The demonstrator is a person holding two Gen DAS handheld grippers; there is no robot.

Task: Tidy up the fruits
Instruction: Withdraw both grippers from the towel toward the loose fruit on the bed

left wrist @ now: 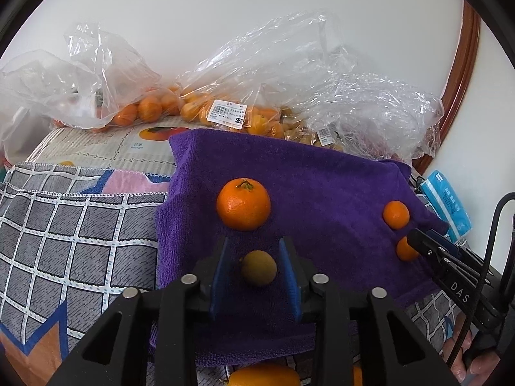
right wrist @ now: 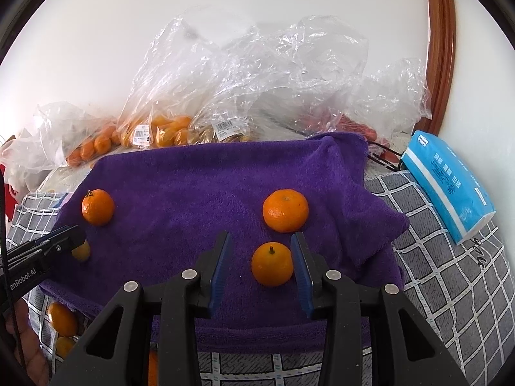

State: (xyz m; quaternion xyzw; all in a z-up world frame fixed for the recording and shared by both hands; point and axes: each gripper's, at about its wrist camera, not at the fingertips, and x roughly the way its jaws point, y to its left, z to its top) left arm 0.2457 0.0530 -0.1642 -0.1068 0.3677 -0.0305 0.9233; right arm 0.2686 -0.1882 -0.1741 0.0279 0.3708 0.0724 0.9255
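My left claw (left wrist: pixel 257 270) stands apart around a small yellow-green fruit (left wrist: pixel 259 268) on the purple towel (left wrist: pixel 322 193), gaps on both sides. My right claw (right wrist: pixel 261 265) is likewise apart, straddling a small orange (right wrist: pixel 272 264) that sits nearer the right finger (right wrist: pixel 302 270). I judge both are poised to grasp, so I should centre the right claw first, then close slowly so neither round fruit rolls on the soft towel, and squeeze only until it holds. Just past the left claw lies a bigger orange (left wrist: pixel 243 204); past the right, another orange (right wrist: pixel 285 210). Farthest back, plastic bags (left wrist: pixel 225 96) of fruit lie against the wall.
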